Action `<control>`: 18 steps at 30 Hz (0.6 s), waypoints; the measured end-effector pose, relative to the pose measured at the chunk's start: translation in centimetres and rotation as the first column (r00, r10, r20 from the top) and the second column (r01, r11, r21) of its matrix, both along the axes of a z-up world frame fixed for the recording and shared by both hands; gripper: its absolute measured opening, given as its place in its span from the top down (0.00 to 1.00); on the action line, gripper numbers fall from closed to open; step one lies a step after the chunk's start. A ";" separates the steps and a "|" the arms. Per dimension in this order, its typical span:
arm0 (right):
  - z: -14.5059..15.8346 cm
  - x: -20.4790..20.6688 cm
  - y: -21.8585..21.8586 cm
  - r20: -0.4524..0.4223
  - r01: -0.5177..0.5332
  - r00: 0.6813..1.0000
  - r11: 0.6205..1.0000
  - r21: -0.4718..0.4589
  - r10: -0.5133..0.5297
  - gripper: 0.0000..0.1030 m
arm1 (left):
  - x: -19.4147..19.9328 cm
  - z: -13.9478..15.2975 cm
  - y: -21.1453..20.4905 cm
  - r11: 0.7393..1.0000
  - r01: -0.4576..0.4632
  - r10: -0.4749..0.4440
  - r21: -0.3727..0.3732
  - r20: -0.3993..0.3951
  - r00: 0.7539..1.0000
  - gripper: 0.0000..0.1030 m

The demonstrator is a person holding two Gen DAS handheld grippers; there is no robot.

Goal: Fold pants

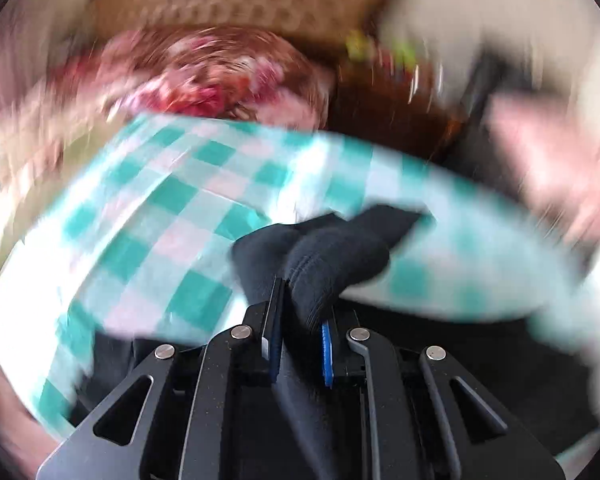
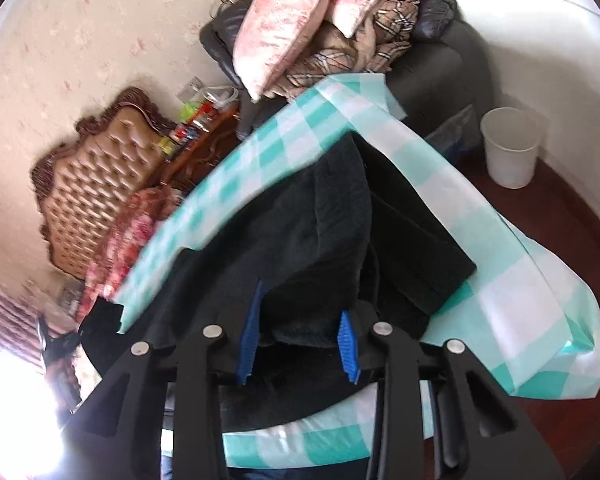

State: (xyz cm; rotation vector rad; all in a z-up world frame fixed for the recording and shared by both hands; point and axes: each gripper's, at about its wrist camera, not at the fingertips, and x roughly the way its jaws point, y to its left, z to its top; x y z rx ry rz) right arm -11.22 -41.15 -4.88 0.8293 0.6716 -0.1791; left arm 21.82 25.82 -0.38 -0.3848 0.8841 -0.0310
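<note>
The left gripper [image 1: 300,312] pinches a bunched fold of the black pants [image 1: 332,256], its blue pads nearly closed on the cloth. The right gripper [image 2: 298,344] stands wider apart with pants [image 2: 324,216] fabric between its pads; whether it grips is unclear. The pants lie across the teal-checked tablecloth [image 2: 500,240], stretching toward 12 o'clock; a white bin [image 2: 510,148] stands at 2 o'clock.

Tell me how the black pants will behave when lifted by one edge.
Probably floppy: the pants bunch into soft folds where the left tongs pinch them. Likely thick and a bit heavy, given the fuzzy pile. They may drag the checked tablecloth, which looks thin and smooth.
</note>
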 end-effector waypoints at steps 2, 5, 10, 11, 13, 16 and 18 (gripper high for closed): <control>0.8 -0.5 -1.1 0.041 -0.001 0.999 0.999 0.049 -0.001 0.68 | -4.1 -0.2 5.8 0.967 -0.075 0.084 -0.243 0.025 0.996 0.86; 0.2 -0.6 -2.5 0.029 0.013 0.999 0.995 0.095 -0.016 0.68 | -10.7 -5.2 11.5 0.879 -0.199 0.200 -0.433 -0.045 0.979 0.92; -2.8 0.6 -3.2 -0.072 0.015 0.997 0.989 0.148 -0.004 0.66 | -16.3 -14.6 15.3 0.782 -0.310 0.244 -0.541 -0.191 0.951 0.94; -3.0 0.7 -3.1 -0.087 0.023 0.996 0.990 0.140 -0.010 0.61 | -16.4 -14.9 15.6 0.778 -0.310 0.253 -0.546 -0.179 0.951 0.94; -3.0 0.5 -2.8 -0.104 0.047 0.994 0.993 0.107 -0.036 0.52 | -16.4 -14.7 15.8 0.772 -0.288 0.249 -0.567 -0.148 0.957 0.91; -2.9 0.2 -2.5 -0.079 0.047 0.996 0.993 0.109 -0.038 0.36 | -15.9 -14.0 15.8 0.765 -0.272 0.252 -0.584 -0.118 0.960 0.84; -2.9 0.2 -2.4 -0.092 0.053 0.995 0.995 0.088 -0.045 0.35 | -15.4 -14.3 15.4 0.753 -0.267 0.245 -0.601 -0.120 0.962 0.81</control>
